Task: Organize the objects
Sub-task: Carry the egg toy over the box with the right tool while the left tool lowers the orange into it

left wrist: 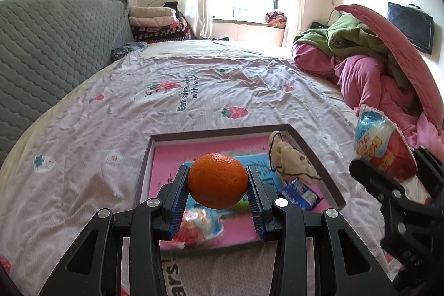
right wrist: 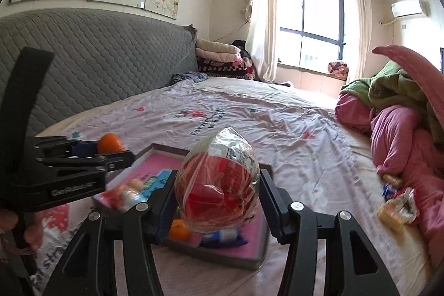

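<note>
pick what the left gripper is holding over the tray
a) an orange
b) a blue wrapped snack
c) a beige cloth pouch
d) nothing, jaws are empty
a: the left gripper has its blue pads pressed on both sides of the orange, held above the tray, while the pouch and blue snack lie inside it.

Bed sheet (left wrist: pixel 194 79) lay open w/ wide room ahead & to the left, up to the grey headboard (left wrist: pixel 55 46). Right side was blocked by piled pink bedding (right wrist: pixel 394 135), w/ loose snack packets (right wrist: pixel 396 207) at its foot. Box tray (left wrist: pixel 313 154) sat directly below, floor crowded: cloth toy (left wrist: pixel 291 157), blue packet (left wrist: pixel 301 194), red packet (left wrist: pixel 198 226), small orange (right wrist: pixel 179 229); pink middle strip was free.
</note>
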The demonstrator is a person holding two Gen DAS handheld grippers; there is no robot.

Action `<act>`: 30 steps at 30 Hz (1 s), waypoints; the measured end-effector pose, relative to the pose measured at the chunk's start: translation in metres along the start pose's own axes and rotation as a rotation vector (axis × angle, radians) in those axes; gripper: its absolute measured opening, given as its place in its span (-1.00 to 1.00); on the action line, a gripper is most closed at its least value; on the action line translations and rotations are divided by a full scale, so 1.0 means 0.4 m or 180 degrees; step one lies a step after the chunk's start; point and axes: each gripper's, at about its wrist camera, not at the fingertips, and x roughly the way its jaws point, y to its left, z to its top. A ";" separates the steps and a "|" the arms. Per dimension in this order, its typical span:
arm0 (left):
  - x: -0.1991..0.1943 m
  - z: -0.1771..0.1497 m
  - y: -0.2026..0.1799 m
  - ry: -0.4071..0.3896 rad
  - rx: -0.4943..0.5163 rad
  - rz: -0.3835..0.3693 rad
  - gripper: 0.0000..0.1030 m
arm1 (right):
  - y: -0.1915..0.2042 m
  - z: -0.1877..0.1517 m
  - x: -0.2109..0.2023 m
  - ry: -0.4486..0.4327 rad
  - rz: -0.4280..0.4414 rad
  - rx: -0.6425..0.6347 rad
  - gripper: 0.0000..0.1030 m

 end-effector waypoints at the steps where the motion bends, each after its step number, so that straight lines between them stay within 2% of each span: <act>1: 0.007 0.003 -0.003 0.0005 0.0006 0.0005 -0.20 | -0.007 0.001 0.009 0.0015 -0.0007 -0.0007 0.07; 7: 0.075 0.003 -0.027 0.0062 0.0061 -0.0028 -0.20 | -0.042 -0.022 0.087 0.0165 -0.0056 -0.0041 0.07; 16: 0.181 -0.046 -0.049 0.0285 0.0115 -0.0059 -0.20 | -0.087 -0.096 0.186 0.0535 -0.0107 0.0076 0.07; 30: 0.252 -0.083 -0.053 0.0434 0.0122 -0.0048 -0.20 | -0.111 -0.151 0.238 0.0799 -0.0084 0.0246 0.07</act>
